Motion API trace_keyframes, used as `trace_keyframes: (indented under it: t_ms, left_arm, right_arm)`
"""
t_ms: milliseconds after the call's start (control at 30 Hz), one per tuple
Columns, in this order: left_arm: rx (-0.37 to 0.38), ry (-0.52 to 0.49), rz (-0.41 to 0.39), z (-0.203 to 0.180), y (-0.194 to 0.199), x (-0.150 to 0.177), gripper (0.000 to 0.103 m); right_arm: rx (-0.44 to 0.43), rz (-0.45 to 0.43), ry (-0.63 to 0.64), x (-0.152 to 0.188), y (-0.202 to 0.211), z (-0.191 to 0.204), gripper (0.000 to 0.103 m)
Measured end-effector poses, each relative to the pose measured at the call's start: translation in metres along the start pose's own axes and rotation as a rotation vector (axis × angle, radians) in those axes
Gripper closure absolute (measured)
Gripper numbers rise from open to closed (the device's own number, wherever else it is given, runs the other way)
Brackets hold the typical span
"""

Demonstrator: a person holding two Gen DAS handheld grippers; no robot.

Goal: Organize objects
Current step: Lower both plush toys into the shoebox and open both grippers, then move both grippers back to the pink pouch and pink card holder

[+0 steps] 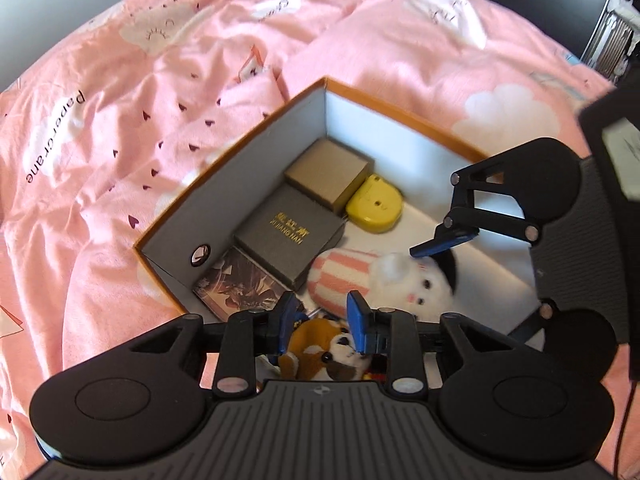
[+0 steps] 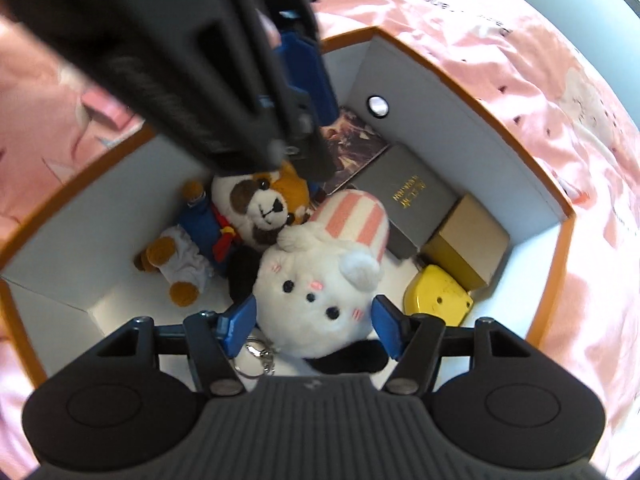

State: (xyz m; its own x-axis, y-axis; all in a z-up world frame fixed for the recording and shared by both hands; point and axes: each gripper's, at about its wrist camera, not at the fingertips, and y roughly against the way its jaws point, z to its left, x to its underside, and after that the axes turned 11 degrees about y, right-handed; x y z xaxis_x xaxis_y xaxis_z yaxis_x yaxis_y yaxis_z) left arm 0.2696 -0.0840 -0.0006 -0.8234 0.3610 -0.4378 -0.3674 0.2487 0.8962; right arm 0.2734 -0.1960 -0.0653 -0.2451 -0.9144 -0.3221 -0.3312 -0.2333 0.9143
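An orange-rimmed box (image 1: pixel 280 152) with white walls (image 2: pixel 440 112) sits on pink bedding. A white plush with a pink striped hat (image 2: pixel 316 280) lies inside it. My right gripper (image 2: pixel 314 320) straddles its head, both blue pads touching its sides. One right pad (image 1: pixel 440 245) shows beside that head in the left wrist view. A brown panda plush in blue clothes (image 2: pixel 264 208) lies next to it on the box floor. My left gripper (image 1: pixel 322 316) hangs just above the panda's head (image 1: pixel 324 356), jaws partly apart. The fingers hide the head's edges, and neither pad clearly presses on it.
Along one box wall lie a picture card (image 1: pixel 236 288), a grey box with gold lettering (image 1: pixel 290 232), a tan box (image 1: pixel 326 174) and a yellow case (image 1: pixel 374 208). A metal keyring (image 2: pixel 260 356) lies by the white plush. Rumpled pink bedding (image 1: pixel 160 100) surrounds the box.
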Motion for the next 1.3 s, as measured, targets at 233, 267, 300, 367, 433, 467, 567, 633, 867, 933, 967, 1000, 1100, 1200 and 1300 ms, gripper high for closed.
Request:
trace_keyframes:
  t_ms: [233,267,300,367,433,467,567,633,867,933,967,1000,1100,1200,1300]
  left_arm:
    - [-0.010,0.035,-0.071,0.005,0.041,0.019,0.063]
    - [-0.017,0.050,-0.080,0.008,0.047,0.023,0.063]
    - [-0.024,0.065,-0.090,0.010,0.053,0.027,0.063]
    - [-0.040,0.089,-0.102,0.016,0.062,0.035,0.063]
    - [-0.064,0.115,-0.102,0.023,0.068,0.044,0.063]
    - [-0.078,0.126,-0.099,0.027,0.071,0.049,0.063]
    - [-0.114,0.150,-0.092,0.038,0.078,0.062,0.063]
    - [-0.133,0.164,-0.085,0.045,0.081,0.070,0.063]
    - [-0.161,0.193,-0.083,0.060,0.092,0.089,0.063]
    - [-0.159,0.197,-0.090,0.063,0.097,0.094,0.063]
    - [-0.154,0.202,-0.094,0.065,0.099,0.096,0.063]
    - [-0.146,0.210,-0.098,0.067,0.103,0.098,0.063]
    - [-0.133,0.243,-0.115,0.077,0.116,0.106,0.062]
    - [-0.124,0.278,-0.126,0.090,0.127,0.114,0.062]
    - [-0.138,0.318,-0.141,0.104,0.137,0.123,0.062]
  right_arm:
    - [-0.117,-0.030,-0.246,0.001,0.025,0.000,0.047]
    - [-0.144,-0.023,-0.291,0.000,0.027,0.002,0.052]
    - [-0.173,-0.010,-0.334,0.000,0.026,0.006,0.058]
    - [-0.221,0.012,-0.402,-0.002,0.021,0.013,0.063]
    - [-0.267,0.032,-0.463,-0.004,0.014,0.018,0.065]
    - [-0.279,0.038,-0.483,-0.004,0.013,0.022,0.066]
    - [-0.269,0.044,-0.513,-0.009,-0.002,0.027,0.072]
    - [-0.227,0.046,-0.524,-0.013,-0.008,0.029,0.077]
    - [-0.220,0.027,-0.614,-0.007,-0.017,0.026,0.083]
    - [-0.209,0.029,-0.608,-0.005,-0.009,0.029,0.079]
    - [-0.207,0.023,-0.606,-0.004,-0.003,0.030,0.078]
    - [-0.203,0.009,-0.608,-0.004,0.000,0.031,0.078]
    - [-0.160,-0.053,-0.595,-0.007,0.028,0.035,0.076]
    - [-0.092,-0.139,-0.569,-0.017,0.063,0.042,0.056]
    - [-0.051,-0.231,-0.542,-0.035,0.089,0.048,0.055]
